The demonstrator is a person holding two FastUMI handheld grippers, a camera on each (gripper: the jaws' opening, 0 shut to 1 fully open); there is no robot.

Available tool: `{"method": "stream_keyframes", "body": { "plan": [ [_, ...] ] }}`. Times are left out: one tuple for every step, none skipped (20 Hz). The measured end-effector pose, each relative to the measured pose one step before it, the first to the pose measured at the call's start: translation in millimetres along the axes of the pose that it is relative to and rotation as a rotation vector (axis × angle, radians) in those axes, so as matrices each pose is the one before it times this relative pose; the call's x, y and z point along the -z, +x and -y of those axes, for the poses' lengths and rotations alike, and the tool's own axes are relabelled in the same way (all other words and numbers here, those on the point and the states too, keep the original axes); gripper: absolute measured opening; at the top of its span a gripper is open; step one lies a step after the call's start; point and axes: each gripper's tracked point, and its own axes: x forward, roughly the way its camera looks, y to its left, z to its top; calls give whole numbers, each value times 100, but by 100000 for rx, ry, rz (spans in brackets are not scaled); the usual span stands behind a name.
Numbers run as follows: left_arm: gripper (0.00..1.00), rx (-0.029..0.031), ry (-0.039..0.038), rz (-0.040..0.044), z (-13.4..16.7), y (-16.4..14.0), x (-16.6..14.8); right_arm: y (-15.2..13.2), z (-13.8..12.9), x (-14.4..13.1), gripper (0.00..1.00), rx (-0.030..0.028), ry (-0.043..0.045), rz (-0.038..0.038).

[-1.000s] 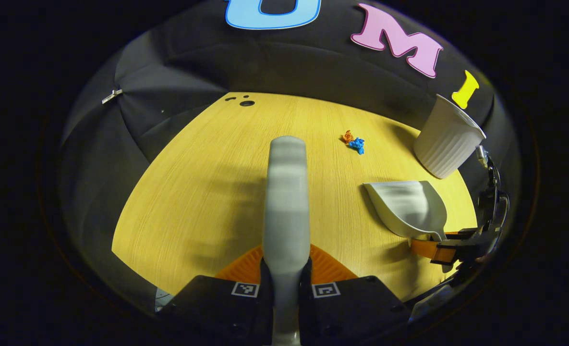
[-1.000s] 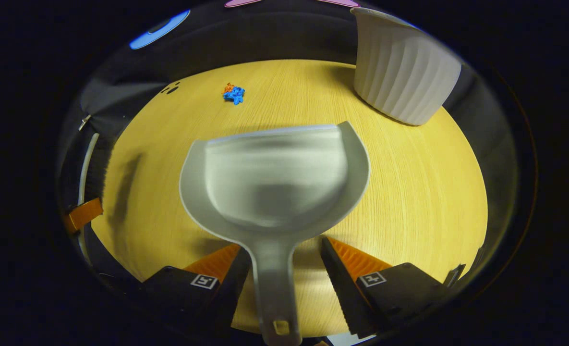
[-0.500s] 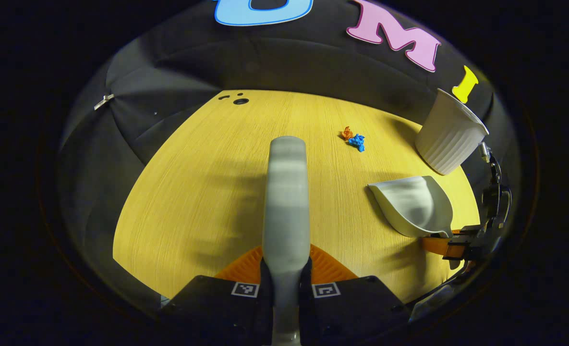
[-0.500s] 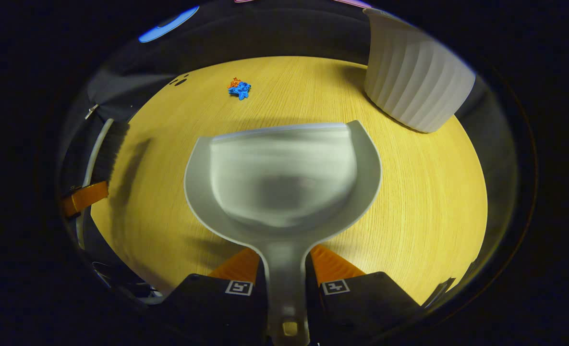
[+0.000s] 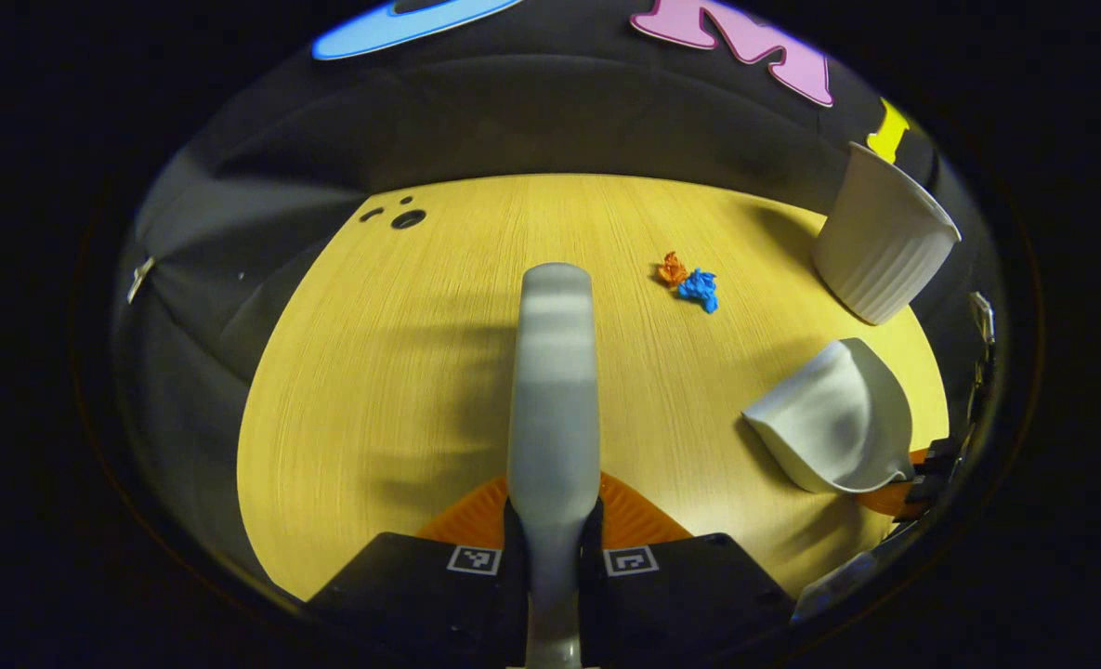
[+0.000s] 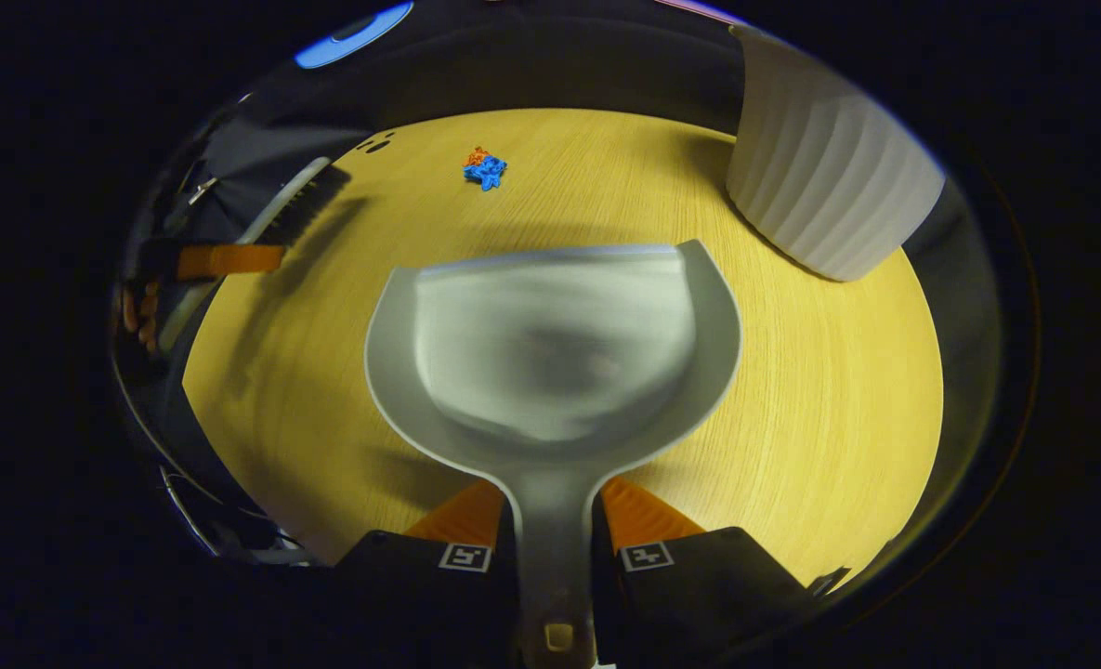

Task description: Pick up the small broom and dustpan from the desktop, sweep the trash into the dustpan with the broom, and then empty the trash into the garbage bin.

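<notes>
This is a test booth made for filming — not a real home. A black cloth wall [image 5: 531, 121] hangs all around a small yellow wood desktop [image 5: 401, 372], so you cannot see any room behind it. The desktop has little round holes [image 5: 408, 219] near its back edge. Just a few things sit on it — a white ribbed garbage bin [image 6: 829, 200] and two tiny scraps of crumpled trash [image 5: 689, 279], one orange and one blue, laid out like props.

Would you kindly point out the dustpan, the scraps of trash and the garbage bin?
dustpan [image 6: 550, 348]: right gripper view, inside of its scoop.
trash [image 6: 485, 169]: right gripper view, the blue scrap.
garbage bin [image 5: 880, 246]: left gripper view, its ribbed side wall.
</notes>
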Motion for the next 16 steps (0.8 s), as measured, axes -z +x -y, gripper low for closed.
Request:
{"method": "stream_keyframes", "body": {
  "plan": [
    [26, 110, 3564, -321, -128, 1068, -1252, -321, 313, -277, 35, -349, -611, 245],
    [26, -12, 3969, -271, -83, 1033, -1227, -201, 223, -250, 35, -255, -686, -253],
    [26, -289, 3740, -311, -181, 1104, -1316, -55, 223, -186, 35, -414, -157, -269],
    [26, 89, 3322, 134, 50, 953, -1235, -166, 165, -115, 35, -787, 257, -340],
    [26, 1083, 2848, 264, 254, 1110, -1278, -146, 180, -80, 35, -736, 373, -225],
    [26, 1552, 3388, -761, 472, 1187, -1051, -41, 236, -20, 35, -548, -7, -348],
    [26, 787, 3603, -871, 208, 739, -863, -98, 148, -70, 35, -313, -204, -271],
    [26, 438, 5432, -440, -21, 906, -955, -56, 132, -32, 35, -27, -202, -73],
    [26, 252, 6447, -510, 10, 794, -886, -75, 163, -108, 35, -143, -237, 47],
    [25, 786, 5817, -407, 384, 713, -791, -113, 237, -22, 35, -164, -664, 106],
    [26, 1514, 5117, -496, 540, 764, -746, 35, 202, -69, 35, -76, -1127, -108],
    [28, 1055, 4203, 69, 328, 248, -552, 102, 180, -32, 35, 114, -1400, -192],
    [26, 1584, 3400, 530, 400, 393, -632, 173, 215, -12, 40, 164, -1583, -286],
    [26, 2404, 2552, 147, 444, 157, -293, 32, 64, 126, 35, -128, -1373, -512],
    [26, 2396, 2210, 301, 679, 108, -332, 50, -9, 107, 35, -370, -1078, -359],
    [26, 2781, 2299, 398, 287, 118, -280, -102, -75, -149, 35, -311, -938, 122]
  ]
}}
